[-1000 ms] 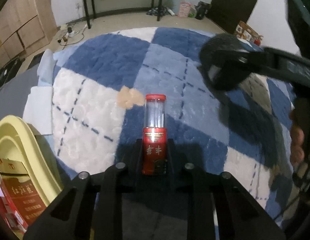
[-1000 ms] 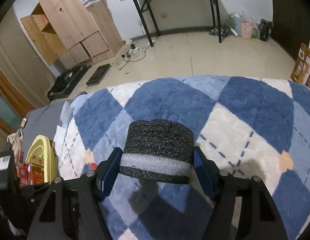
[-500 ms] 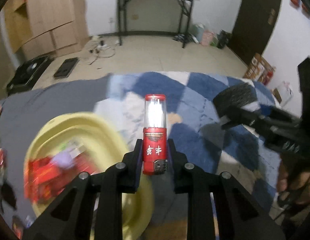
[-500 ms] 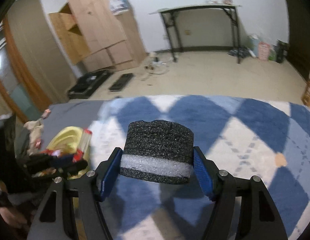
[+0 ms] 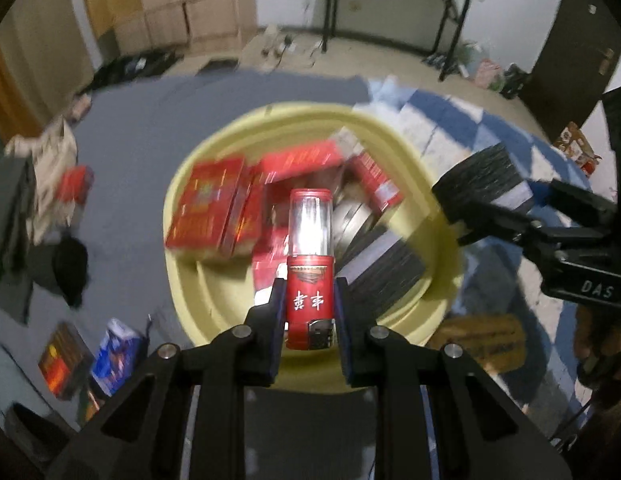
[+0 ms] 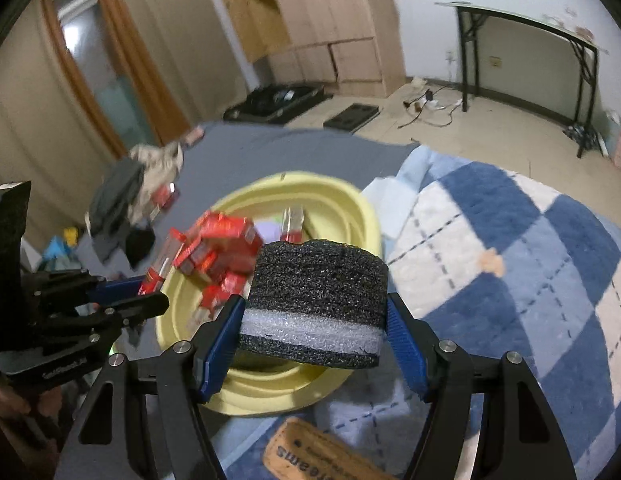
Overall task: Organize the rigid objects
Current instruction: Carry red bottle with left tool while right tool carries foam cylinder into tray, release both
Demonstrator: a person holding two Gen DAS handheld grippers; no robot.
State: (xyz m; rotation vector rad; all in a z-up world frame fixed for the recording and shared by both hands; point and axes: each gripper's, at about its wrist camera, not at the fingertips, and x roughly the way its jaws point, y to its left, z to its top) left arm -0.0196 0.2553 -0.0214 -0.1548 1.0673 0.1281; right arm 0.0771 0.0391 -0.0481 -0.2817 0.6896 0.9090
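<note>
Red lighter point(image 5: 309, 280): clamped upright between the narrow-set jaws of the left gripper point(image 5: 308, 312); clear cap forward, label facing the camera.
Left gripper position: hangs over the near half of the yellow basin point(image 5: 198, 292), pointing steeply down.
Foam block point(image 6: 316, 300): black with a white band, held across its width by the right gripper point(image 6: 314, 330), blue pads pressing both ends.
Right gripper position: over the basin's near rim on the blanket side; the same block shows at the right of the left view, above the rim.
Basin contents: red boxes point(image 5: 210, 212), a grey round item, a dark foam slab point(image 5: 384, 264); blurred, details unclear.
Beyond: grey sheet point(image 5: 142, 120), checked blue-and-white blanket point(image 6: 530, 248), loose boxes and clothes off to the side.
Step in hand (judged): dropping both items into the basin.
Advice: lower the lighter toward the bare yellow floor nearest the camera before opening, so it does not bounce off the boxes.
Advice: release one hand at a time; the grippers are near each other.
Risk: the foam sits near the rim and could fall outside.
</note>
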